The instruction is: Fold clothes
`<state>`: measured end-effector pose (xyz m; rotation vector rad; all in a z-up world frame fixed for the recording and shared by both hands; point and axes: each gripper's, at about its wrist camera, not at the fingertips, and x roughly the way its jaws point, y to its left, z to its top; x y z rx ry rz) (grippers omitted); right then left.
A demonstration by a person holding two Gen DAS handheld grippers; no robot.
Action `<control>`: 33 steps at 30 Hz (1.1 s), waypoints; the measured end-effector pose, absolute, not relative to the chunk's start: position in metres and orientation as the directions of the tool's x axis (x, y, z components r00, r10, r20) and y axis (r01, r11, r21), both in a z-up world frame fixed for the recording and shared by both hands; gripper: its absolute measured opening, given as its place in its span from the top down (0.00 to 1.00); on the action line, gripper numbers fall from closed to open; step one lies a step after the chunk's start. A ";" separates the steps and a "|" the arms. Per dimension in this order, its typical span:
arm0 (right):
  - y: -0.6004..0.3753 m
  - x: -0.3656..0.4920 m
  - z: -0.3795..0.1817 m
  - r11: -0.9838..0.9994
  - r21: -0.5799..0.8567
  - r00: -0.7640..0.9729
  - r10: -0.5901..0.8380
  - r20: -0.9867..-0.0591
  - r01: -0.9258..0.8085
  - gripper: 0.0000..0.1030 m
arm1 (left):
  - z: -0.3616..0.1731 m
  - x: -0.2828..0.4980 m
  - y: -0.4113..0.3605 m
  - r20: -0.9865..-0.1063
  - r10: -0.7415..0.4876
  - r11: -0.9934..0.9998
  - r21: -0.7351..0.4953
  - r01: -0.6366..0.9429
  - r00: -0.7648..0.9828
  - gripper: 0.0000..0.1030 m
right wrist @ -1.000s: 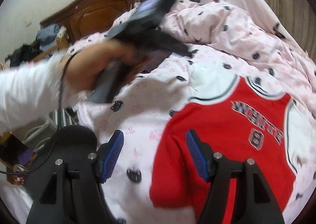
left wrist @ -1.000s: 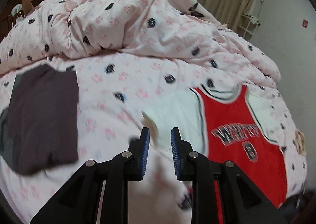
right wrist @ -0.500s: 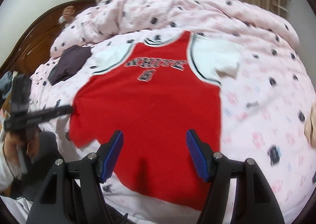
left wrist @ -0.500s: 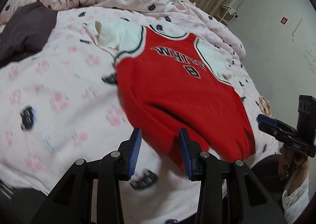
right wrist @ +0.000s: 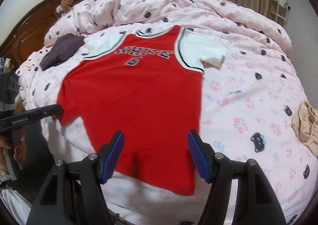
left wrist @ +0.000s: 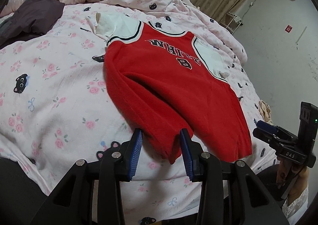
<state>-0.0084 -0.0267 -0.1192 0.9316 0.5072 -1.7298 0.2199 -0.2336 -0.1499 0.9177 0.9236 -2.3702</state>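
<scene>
**Left wrist view: red jersey spread on the bed, both grippers open**

Left wrist view, left to right: a dark grey garment point(left wrist: 29, 18) bunched at the far left on the pink cat-print bedsheet point(left wrist: 49, 90); then the red jersey point(left wrist: 169, 90), lying face up with collar away from the camera, white sleeves out to both sides, black-and-white trim at the armholes. Upside down across the chest: block letters, only partly legible, above a number "8". Long soft crease running down the red body; near hem corner raised between the blue pads of the left gripper point(left wrist: 161, 151), jaws set at a moderate gap, not visibly pinching the cloth. At the far right, the right gripper point(left wrist: 266, 127) held in a hand, "DAS" printed on its body.

Right wrist view, left to right: left gripper point(right wrist: 57, 108) at the jersey's left hem corner; jersey point(right wrist: 139, 90) slightly blurred, "WHITE" readable on the chest, number unclear; right gripper point(right wrist: 156, 153) poised over the near hem, jaws wide; a beige cloth point(right wrist: 306, 123) at the right edge.
</scene>
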 end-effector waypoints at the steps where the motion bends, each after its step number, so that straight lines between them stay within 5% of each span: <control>1: -0.025 -0.012 -0.121 -0.363 0.107 -0.141 -0.595 -0.791 0.926 0.35 | -0.151 0.219 -0.234 -0.713 -0.153 -0.682 -0.425 0.596 -0.684 0.71; 3: -0.021 -0.018 -0.123 -0.383 0.114 -0.147 -0.586 -0.797 0.917 0.35 | -0.153 0.219 -0.235 -0.717 -0.157 -0.678 -0.422 0.602 -0.679 0.92; 14: 0.005 -0.071 -0.145 -0.494 0.346 0.000 -0.573 -0.820 0.797 0.35 | -0.132 0.232 -0.238 -0.682 -0.188 -0.683 -0.425 0.593 -0.706 0.97; 20: -0.005 -0.073 -0.167 -0.516 0.348 0.056 -0.498 -0.865 0.783 0.55 | -0.113 0.247 -0.245 -0.675 -0.215 -0.682 -0.414 0.603 -0.706 0.97; 24: -0.011 -0.066 -0.174 -0.494 0.345 0.088 -0.471 -0.878 0.798 0.94 | -0.107 0.261 -0.248 -0.690 -0.221 -0.675 -0.402 0.618 -0.689 0.97; 29: -0.011 -0.056 -0.163 -0.446 0.358 0.101 -0.503 -0.858 0.820 0.96 | -0.104 0.281 -0.257 -0.707 -0.245 -0.655 -0.384 0.651 -0.664 0.97; 33: 0.007 -0.066 -0.146 -0.401 0.501 0.172 -0.624 -0.762 0.767 0.96 | -0.103 0.293 -0.267 -0.722 -0.241 -0.638 -0.386 0.666 -0.649 0.97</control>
